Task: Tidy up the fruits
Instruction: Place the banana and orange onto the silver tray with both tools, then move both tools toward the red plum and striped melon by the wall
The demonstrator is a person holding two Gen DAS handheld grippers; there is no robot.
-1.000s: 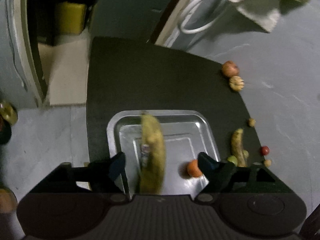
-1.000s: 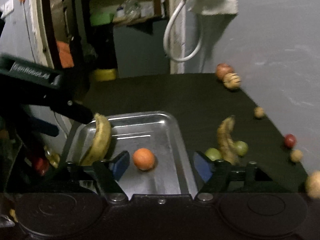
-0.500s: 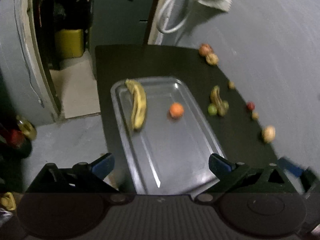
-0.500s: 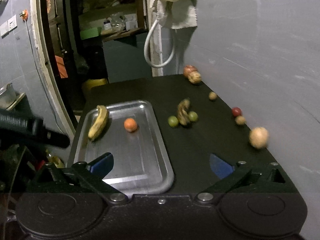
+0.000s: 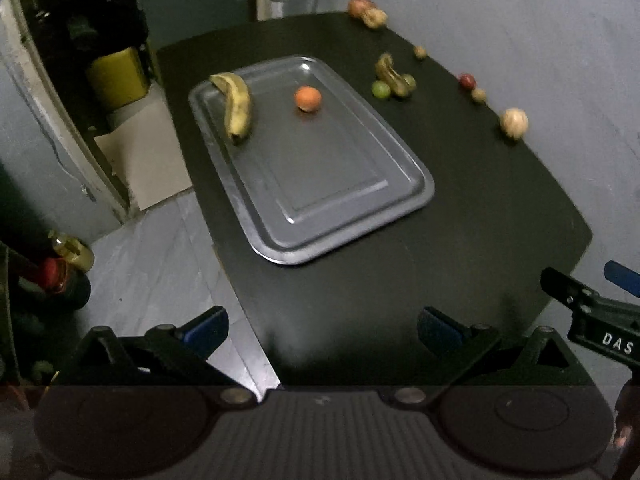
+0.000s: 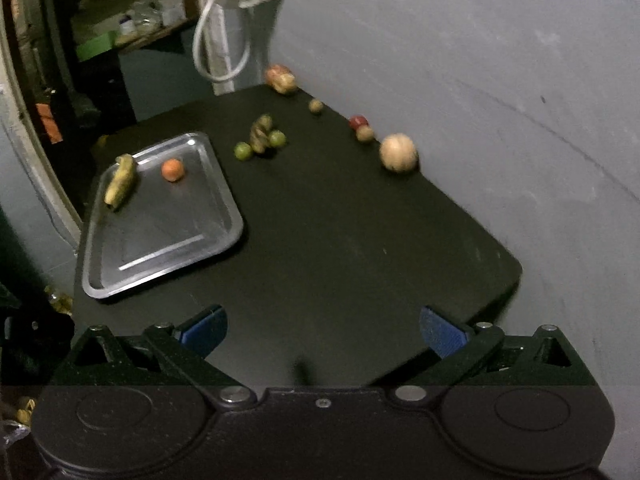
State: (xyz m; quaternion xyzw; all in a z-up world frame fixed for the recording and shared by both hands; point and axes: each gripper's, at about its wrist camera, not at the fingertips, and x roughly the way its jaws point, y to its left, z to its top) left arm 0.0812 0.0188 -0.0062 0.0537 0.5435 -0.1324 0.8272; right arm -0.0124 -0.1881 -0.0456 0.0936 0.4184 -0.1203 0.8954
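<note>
A metal tray (image 5: pixel 360 200) (image 6: pixel 132 256) lies on the black table and holds a yellow banana (image 5: pixel 237 106) (image 6: pixel 120 181) and an orange (image 5: pixel 308 99) (image 6: pixel 173 169). On the table beyond it lie a brown banana (image 5: pixel 390 73) (image 6: pixel 260 133), two green fruits (image 5: pixel 380 89) (image 6: pixel 242 150), a red fruit (image 5: pixel 466 79) (image 6: pixel 358 121), a large tan fruit (image 5: pixel 514 121) (image 6: pixel 398 152) and several others. My left gripper (image 5: pixel 322 328) and right gripper (image 6: pixel 323 330) are both open and empty, held back over the table's near edge.
A grey wall runs along the table's right side. Two fruits (image 6: pixel 281 77) sit at the far corner. A white hose (image 6: pixel 218 40) hangs behind. The floor to the left holds a yellow container (image 5: pixel 116 76) and bottles (image 5: pixel 64 264). The right gripper's side (image 5: pixel 600 320) shows in the left wrist view.
My left gripper let go of the yellow banana, which now lies in the tray. Both grippers pulled back and up from the tray to the table's near edge.
</note>
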